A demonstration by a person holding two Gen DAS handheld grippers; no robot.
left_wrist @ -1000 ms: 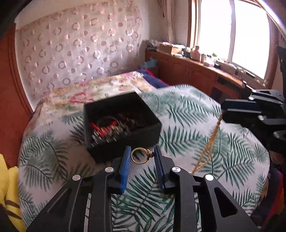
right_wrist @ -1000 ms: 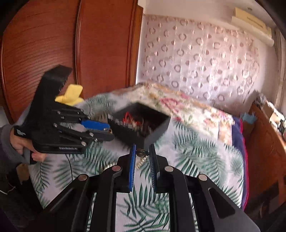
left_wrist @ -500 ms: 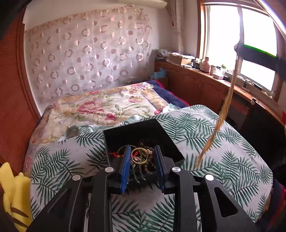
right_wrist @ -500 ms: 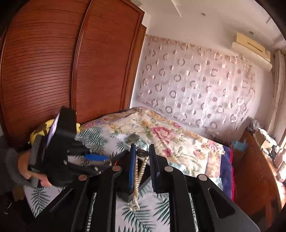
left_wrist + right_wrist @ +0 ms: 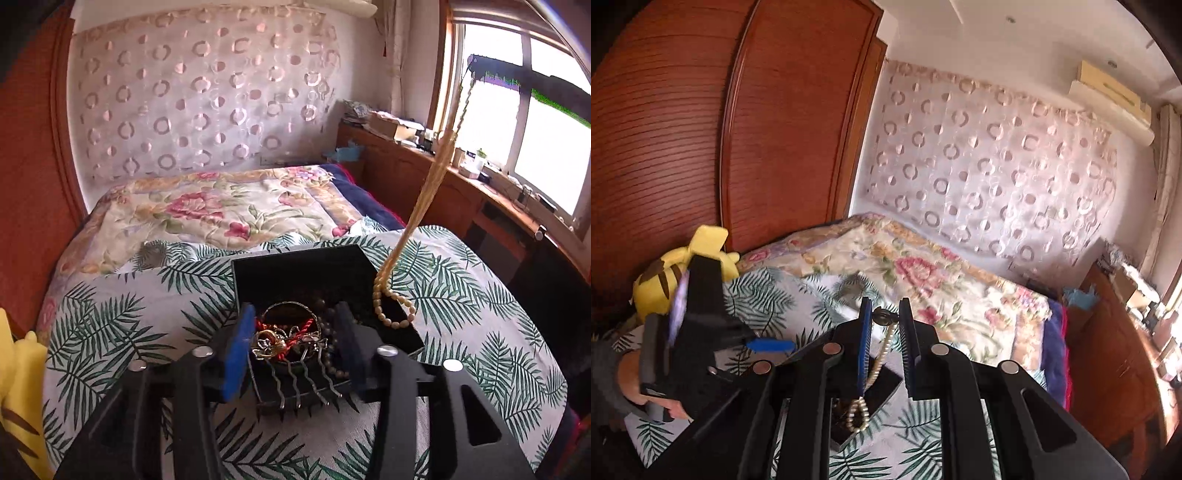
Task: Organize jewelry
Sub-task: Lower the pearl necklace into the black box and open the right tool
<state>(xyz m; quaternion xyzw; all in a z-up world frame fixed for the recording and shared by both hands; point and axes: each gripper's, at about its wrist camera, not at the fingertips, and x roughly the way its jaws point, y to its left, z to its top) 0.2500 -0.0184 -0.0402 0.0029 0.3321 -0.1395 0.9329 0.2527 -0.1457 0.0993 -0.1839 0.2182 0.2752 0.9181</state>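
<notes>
A black jewelry box (image 5: 332, 266) sits on the palm-leaf bedspread (image 5: 122, 325), full of tangled pieces: a gold ring (image 5: 269, 338), a red cord, dark beads and silver hair combs. My left gripper (image 5: 295, 343) is open, its blue pads over the box's near side, holding nothing. My right gripper (image 5: 885, 316) is shut on the clasp of a cream bead necklace (image 5: 877, 363), which hangs straight down. The necklace's lower loop (image 5: 391, 306) rests on the box's right edge. The box also shows below the right gripper (image 5: 879, 391).
A yellow plush toy (image 5: 679, 273) lies at the bed's left edge by the wooden wardrobe (image 5: 701, 147). A floral quilt (image 5: 221, 210) covers the far bed. A wooden counter (image 5: 461, 192) with clutter runs under the window at right.
My left gripper carried the gold ring over the box, opened and let it go inside. My right gripper lifted the bead necklace high and brought its lower end onto the box's edge.
</notes>
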